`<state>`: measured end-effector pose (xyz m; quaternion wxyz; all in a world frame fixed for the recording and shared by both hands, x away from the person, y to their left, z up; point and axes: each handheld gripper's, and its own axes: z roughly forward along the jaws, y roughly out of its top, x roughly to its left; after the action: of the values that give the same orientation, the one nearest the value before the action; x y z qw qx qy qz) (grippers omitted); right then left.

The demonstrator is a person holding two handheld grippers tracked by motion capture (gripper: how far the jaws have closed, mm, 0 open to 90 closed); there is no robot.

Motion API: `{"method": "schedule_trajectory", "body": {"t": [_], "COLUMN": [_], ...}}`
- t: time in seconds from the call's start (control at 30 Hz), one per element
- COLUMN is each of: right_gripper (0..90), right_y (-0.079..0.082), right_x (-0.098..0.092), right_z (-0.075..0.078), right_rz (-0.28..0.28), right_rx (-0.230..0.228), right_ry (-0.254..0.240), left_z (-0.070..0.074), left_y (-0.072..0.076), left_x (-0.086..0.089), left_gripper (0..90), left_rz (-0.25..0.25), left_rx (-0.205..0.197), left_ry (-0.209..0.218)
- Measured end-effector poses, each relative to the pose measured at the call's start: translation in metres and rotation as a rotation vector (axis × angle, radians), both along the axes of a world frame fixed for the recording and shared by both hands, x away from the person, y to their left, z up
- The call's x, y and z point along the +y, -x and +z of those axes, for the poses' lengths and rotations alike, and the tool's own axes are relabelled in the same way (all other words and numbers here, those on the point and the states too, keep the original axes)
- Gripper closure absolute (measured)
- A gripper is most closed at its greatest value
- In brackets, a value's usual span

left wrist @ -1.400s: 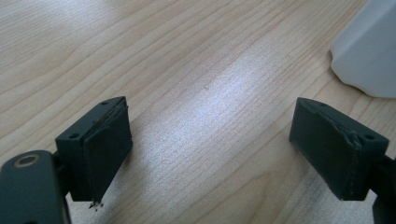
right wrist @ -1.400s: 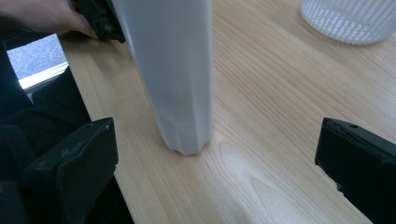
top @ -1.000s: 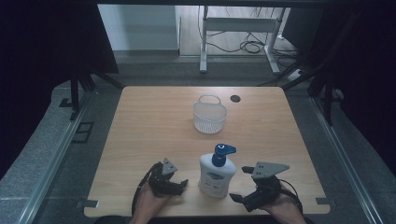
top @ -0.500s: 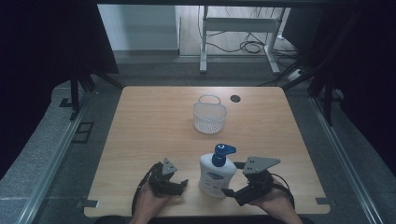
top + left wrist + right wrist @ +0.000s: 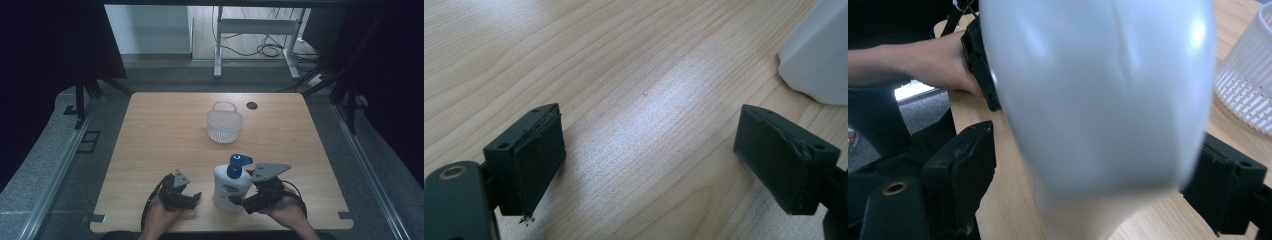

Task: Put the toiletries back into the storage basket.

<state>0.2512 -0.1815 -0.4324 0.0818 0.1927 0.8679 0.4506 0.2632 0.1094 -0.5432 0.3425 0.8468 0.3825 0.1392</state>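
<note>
Two grippers work the near edge of the table (image 5: 150, 135), one in each of the person's hands. Left to right:

Left gripper (image 5: 187, 198): low over the wood at the near left, just beside the bottle. Same spot as a second ago. In the left gripper view its jaws stand wide apart with bare tabletop between them; nothing held. A corner of the white bottle shows at that view's upper right, apart from the jaws.

Pump bottle (image 5: 231, 187): white body, blue pump head, upright on the table between the two grippers, near the front edge. It has not shifted across the three high-view frames.

Right gripper (image 5: 238, 201): this is what changed. A second ago it sat off to the bottle's right with a clear gap; now it has slid in against the bottle's right flank. Its jaws have just been closing, and the right gripper view shows the bottle's body (image 5: 1098, 100) between them. Left jaw looks a shade clear of the plastic; the right jaw's contact is hidden behind the bulge. I cannot tell yet if the pads are pressing.

Basket (image 5: 224, 124): white, ribbed, handle up, mid-table, well beyond the bottle. Nothing inside that I can see.

Judgement: grasp is under way, not finished. Bottle not lifted. The basket looks the likely destination.
</note>
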Motion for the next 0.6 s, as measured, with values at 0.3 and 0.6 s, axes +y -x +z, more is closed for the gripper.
{"method": "schedule_trajectory", "body": {"t": [0.3,0.6], "right_gripper": [25.7,35.9], "right_y": [-0.004,-0.006], "right_x": [0.009,0.013], "right_z": [0.003,0.005], "right_rz": [0.019,0.03], "right_rx": [0.004,-0.026], "right_ry": [-0.024,-0.006], "left_z": [0.0,0.0], "left_y": [0.0,0.0], "left_x": [0.0,0.0], "left_gripper": [12.4,12.4], "left_rz": [0.001,0.001], "left_rx": [0.0,0.0], "left_ry": [0.0,0.0]}}
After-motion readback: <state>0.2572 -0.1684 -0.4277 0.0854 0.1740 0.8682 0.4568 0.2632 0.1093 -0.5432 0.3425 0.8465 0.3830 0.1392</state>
